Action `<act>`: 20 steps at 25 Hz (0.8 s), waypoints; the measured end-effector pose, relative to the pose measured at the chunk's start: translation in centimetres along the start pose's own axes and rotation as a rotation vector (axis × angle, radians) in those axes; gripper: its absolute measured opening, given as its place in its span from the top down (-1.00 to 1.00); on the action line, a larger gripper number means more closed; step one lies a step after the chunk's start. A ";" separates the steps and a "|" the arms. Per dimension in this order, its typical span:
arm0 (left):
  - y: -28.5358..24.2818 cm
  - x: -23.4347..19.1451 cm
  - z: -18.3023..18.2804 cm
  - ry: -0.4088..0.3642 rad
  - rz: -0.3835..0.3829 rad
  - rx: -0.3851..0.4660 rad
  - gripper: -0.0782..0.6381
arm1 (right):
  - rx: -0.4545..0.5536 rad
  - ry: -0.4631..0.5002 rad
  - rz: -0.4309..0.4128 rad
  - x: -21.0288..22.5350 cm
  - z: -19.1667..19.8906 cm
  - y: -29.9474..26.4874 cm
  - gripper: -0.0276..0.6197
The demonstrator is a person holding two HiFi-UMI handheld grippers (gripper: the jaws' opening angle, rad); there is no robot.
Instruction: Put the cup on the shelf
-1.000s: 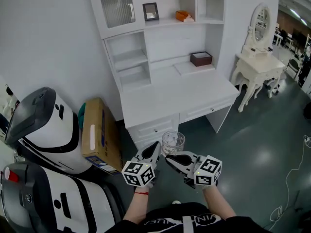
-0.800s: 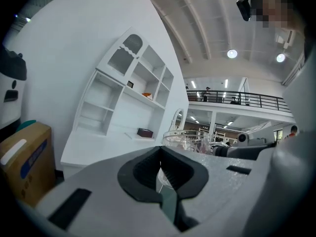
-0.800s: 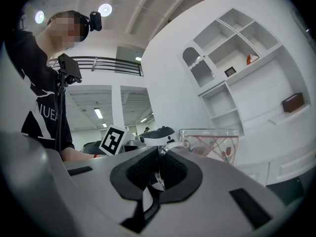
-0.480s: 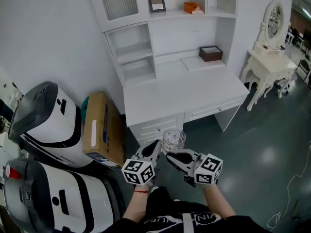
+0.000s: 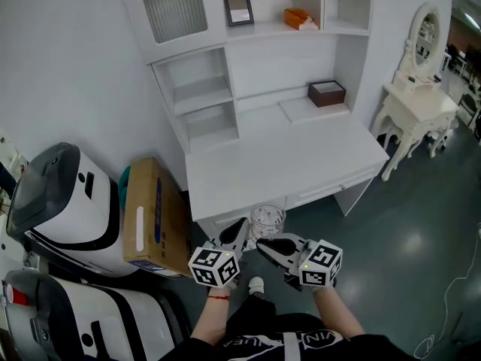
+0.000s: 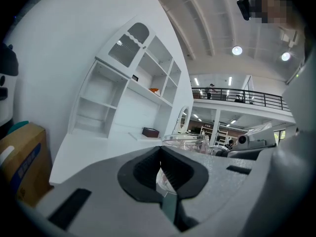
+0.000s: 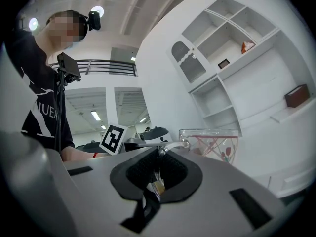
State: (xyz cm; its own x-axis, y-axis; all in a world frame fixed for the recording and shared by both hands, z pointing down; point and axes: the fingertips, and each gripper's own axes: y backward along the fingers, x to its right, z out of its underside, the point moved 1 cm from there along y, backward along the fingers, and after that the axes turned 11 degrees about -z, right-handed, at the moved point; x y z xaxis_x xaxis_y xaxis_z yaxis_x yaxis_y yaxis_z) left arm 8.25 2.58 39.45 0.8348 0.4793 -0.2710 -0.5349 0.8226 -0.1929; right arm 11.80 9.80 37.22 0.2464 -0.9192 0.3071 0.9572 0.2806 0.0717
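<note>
— Item 1, cup: where is it?
— 1 clear glass cup (image 5: 267, 218) with a red line pattern, upright. I hold it in the air between my 2 grippers, in front of the white desk (image 5: 285, 164) and over the dark floor (image 5: 421, 232). It is well apart from the shelf unit (image 5: 203, 96).
— Item 2, left gripper?
— Left gripper (image 6: 160, 152): jaws clenched, with only a thin slit between the pads. Something glassy shows in that slit, probably the cup's wall. The cup's rim stands just past my jaws.
— Item 3, right gripper?
— Right gripper (image 7: 159, 152): jaws clenched on the cup's clear handle (image 7: 173, 144), which curves down into the pads.
— Item 4, shelf contents?
— 1 picture frame (image 5: 239, 9) and 1 orange object (image 5: 299, 18) on the upper level. 1 brown box (image 5: 327, 93) sits lower, at the right.
— Item 5, surroundings?
— 1 cardboard box (image 5: 146, 213) left of the desk and 1 white dressing table (image 5: 413, 104) to its right.
</note>
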 end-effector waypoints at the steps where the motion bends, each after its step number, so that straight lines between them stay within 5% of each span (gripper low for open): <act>1: -0.9 -0.5 -0.4 0.002 0.003 0.002 0.76 | 0.000 0.001 0.005 0.9 -0.4 -0.3 0.89; 20: -16.0 -12.0 -4.2 0.051 0.069 -0.047 0.76 | -0.035 -0.026 0.069 18.7 -3.4 -8.0 0.89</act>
State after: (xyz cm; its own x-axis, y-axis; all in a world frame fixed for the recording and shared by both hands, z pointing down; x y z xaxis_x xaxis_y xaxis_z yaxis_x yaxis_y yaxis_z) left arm 6.28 -17.62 41.79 0.7889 0.5169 -0.3322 -0.5971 0.7724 -0.2162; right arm 9.30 -10.62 39.14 0.3087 -0.8904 0.3345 0.9428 0.3330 0.0164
